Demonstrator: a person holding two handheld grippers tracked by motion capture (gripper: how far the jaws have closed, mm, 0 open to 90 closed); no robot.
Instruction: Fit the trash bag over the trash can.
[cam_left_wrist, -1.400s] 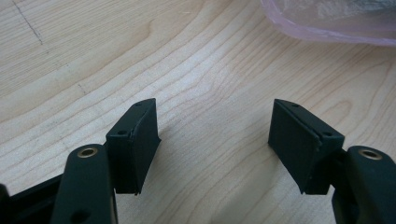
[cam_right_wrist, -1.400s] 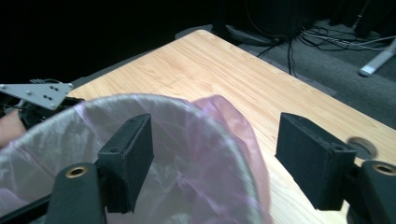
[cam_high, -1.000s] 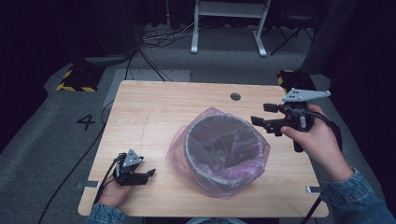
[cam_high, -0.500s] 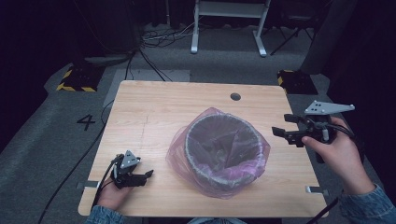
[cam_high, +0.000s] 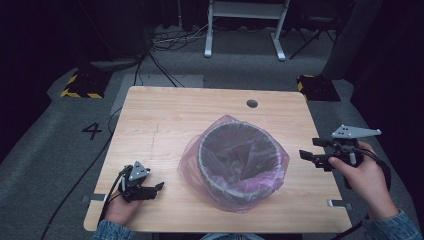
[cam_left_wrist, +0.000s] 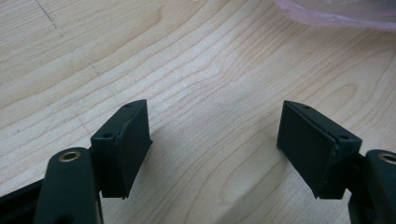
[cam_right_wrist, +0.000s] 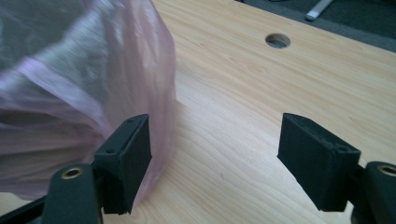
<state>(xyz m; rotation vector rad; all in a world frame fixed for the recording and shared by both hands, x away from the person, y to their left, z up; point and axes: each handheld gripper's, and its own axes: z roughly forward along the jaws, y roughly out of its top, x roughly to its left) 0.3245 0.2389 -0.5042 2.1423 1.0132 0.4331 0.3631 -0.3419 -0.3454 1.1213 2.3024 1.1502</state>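
Pink bag (cam_high: 235, 197) over bin (cam_high: 239, 156) | both my grippers wide open, empty | right gripper (cam_high: 310, 157) at 3 o'clock, I'd pinch film only | left gripper (cam_high: 155, 190) parked at 8

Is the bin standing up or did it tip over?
Standing up. The high view shows the bin with its round mouth facing upward on the table, and the pink bag draped over its rim.
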